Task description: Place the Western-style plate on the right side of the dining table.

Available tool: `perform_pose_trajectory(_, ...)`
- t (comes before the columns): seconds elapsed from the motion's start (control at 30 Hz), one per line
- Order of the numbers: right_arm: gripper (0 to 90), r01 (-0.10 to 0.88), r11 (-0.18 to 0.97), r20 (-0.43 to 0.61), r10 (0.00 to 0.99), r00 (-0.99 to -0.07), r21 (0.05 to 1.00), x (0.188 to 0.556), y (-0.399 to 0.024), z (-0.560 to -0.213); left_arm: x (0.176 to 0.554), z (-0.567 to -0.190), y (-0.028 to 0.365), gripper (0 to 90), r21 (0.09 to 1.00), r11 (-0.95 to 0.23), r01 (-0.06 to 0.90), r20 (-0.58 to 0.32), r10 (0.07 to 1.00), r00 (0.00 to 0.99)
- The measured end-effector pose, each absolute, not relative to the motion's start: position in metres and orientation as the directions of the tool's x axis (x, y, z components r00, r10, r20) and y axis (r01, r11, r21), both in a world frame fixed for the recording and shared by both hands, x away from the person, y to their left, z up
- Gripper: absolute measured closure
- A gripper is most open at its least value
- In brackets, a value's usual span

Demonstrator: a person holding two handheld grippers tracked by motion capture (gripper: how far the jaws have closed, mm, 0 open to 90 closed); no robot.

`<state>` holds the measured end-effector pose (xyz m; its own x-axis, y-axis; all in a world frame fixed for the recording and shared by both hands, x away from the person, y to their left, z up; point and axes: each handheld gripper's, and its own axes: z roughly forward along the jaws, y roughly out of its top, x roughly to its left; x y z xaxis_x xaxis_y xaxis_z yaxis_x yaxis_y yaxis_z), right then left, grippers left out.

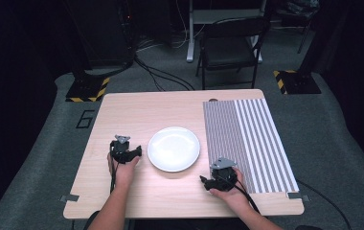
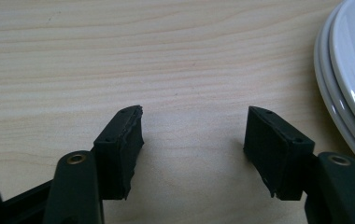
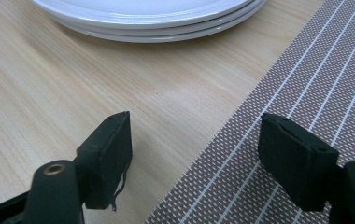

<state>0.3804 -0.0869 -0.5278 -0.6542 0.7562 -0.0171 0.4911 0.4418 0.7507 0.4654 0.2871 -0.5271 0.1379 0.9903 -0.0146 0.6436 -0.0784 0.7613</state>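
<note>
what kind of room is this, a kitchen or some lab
Most likely a lab or recording studio, not a kitchen: a lone wooden table on grey carpet, hazard-striped stand bases, loose floor cables and a folding chair against dark surroundings.

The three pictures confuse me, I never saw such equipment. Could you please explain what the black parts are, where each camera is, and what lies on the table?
A person sits at a wooden table and holds black tongs in each hand: left tongs, right tongs. One camera looks down from above; the other two ride on the tongs and look along their jaws. Between the hands lies a stack of white plates, beside a striped placemat. Both tongs are open and hold nothing.
</note>
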Motion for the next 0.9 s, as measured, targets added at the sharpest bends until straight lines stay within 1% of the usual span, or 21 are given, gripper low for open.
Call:
perform_pose_trajectory(0.07,27.6,0.493,0.439,-0.016,0.758,-0.652,0.751,0.380,-0.087,-0.528,0.465,-0.527,0.287,38.2,0.761,-0.075,0.644,-0.016,0.991,0.134)
perform_pose_trajectory(0.1,31.0,0.498,0.434,-0.015,0.765,-0.644,0.751,0.381,-0.088,-0.527,0.465,-0.526,0.287,40.7,0.757,-0.071,0.650,-0.023,0.991,0.135)
perform_pose_trajectory(0.17,31.5,0.504,0.429,-0.011,0.769,-0.639,0.750,0.380,-0.088,-0.527,0.465,-0.525,0.288,41.0,0.758,-0.066,0.649,-0.028,0.991,0.133)
perform_pose_trajectory(0.2,34.7,0.505,0.421,-0.012,0.777,-0.629,0.753,0.380,-0.089,-0.526,0.464,-0.524,0.288,41.8,0.760,-0.053,0.647,-0.041,0.991,0.130)
perform_pose_trajectory(0.23,34.7,0.505,0.421,-0.012,0.777,-0.629,0.753,0.380,-0.089,-0.526,0.464,-0.524,0.288,42.1,0.760,-0.053,0.647,-0.041,0.991,0.130)
perform_pose_trajectory(0.3,36.7,0.499,0.412,-0.014,0.781,-0.624,0.762,0.379,-0.090,-0.525,0.463,-0.522,0.289,42.4,0.770,-0.043,0.637,-0.053,0.990,0.130)
perform_pose_trajectory(0.33,39.8,0.499,0.408,-0.011,0.783,-0.622,0.765,0.379,-0.091,-0.523,0.462,-0.520,0.288,43.1,0.773,-0.040,0.634,-0.058,0.989,0.134)
perform_pose_trajectory(0.37,39.8,0.499,0.408,-0.011,0.783,-0.622,0.765,0.379,-0.091,-0.523,0.462,-0.519,0.288,43.1,0.776,-0.039,0.630,-0.062,0.989,0.137)
perform_pose_trajectory(0.47,43.5,0.500,0.397,-0.006,0.788,-0.616,0.770,0.377,-0.092,-0.521,0.460,-0.516,0.286,44.8,0.786,-0.032,0.617,-0.079,0.985,0.151)
perform_pose_trajectory(0.57,43.5,0.506,0.397,-0.003,0.789,-0.614,0.766,0.376,-0.092,-0.520,0.459,-0.513,0.284,45.2,0.791,-0.032,0.611,-0.087,0.983,0.164)
perform_pose_trajectory(0.67,45.3,0.511,0.393,0.005,0.789,-0.615,0.764,0.376,-0.092,-0.520,0.459,-0.509,0.280,45.5,0.791,-0.060,0.609,-0.062,0.982,0.177)
perform_pose_trajectory(0.73,45.7,0.517,0.392,0.015,0.786,-0.618,0.761,0.376,-0.093,-0.519,0.459,-0.506,0.276,45.9,0.794,-0.051,0.606,-0.085,0.978,0.193)
perform_pose_trajectory(0.9,47.1,0.522,0.382,0.026,0.788,-0.615,0.762,0.375,-0.095,-0.518,0.458,-0.504,0.273,45.5,0.794,-0.056,0.606,-0.092,0.973,0.211)
